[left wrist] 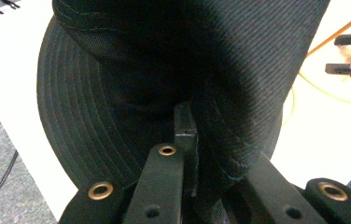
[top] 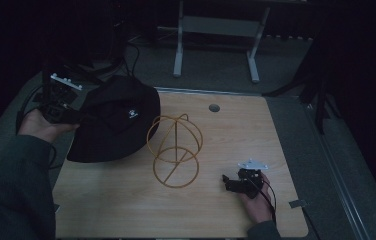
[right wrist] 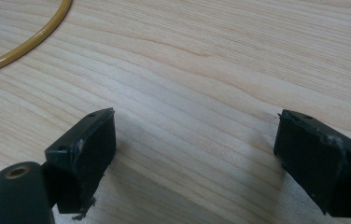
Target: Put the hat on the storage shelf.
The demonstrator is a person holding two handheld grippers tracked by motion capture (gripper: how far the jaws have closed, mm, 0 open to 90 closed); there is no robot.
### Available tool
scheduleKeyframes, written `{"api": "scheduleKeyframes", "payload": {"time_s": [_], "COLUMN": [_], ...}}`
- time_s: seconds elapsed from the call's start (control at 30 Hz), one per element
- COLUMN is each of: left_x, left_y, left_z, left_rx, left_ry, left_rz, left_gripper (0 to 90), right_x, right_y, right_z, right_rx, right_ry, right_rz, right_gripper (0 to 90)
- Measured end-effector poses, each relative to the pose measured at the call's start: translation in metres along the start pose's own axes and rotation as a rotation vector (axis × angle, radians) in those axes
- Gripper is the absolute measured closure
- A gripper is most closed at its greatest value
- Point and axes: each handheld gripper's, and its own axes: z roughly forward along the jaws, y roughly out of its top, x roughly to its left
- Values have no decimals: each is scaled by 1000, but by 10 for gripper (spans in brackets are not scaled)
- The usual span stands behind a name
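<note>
A black bucket hat (top: 116, 120) with a small white logo lies on the left of the wooden table (top: 126, 205), its brim hanging over the left edge. My left gripper (top: 78, 117) comes in from the left and is shut on the hat's brim (left wrist: 164, 60); in the left gripper view the jaws (left wrist: 197, 135) pinch the stitched fabric. A yellow wire stand (top: 176, 150) made of rings stands upright at mid-table, right beside the hat. My right gripper (top: 224, 182) rests low over the bare wood to the stand's right, open (right wrist: 194, 144) with nothing between its jaws.
The stand's yellow base ring (right wrist: 24, 46) curves past the right gripper's far left. A round cable hole (top: 214, 107) sits near the table's back edge. White frame legs (top: 178, 45) stand on the floor behind. A small grey clip (top: 297, 203) lies at the front right corner.
</note>
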Motion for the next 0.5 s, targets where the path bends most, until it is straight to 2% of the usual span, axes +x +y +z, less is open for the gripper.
{"api": "scheduleKeyframes", "payload": {"time_s": [0.5], "left_x": [2], "left_y": [5], "left_z": [-22], "left_rx": [-42], "left_ry": [15], "left_rz": [-5], "left_gripper": [883], "right_x": [0], "right_y": [0], "right_z": [0], "right_rx": [0], "right_ry": [0], "right_rz": [0], "right_gripper": [126]}}
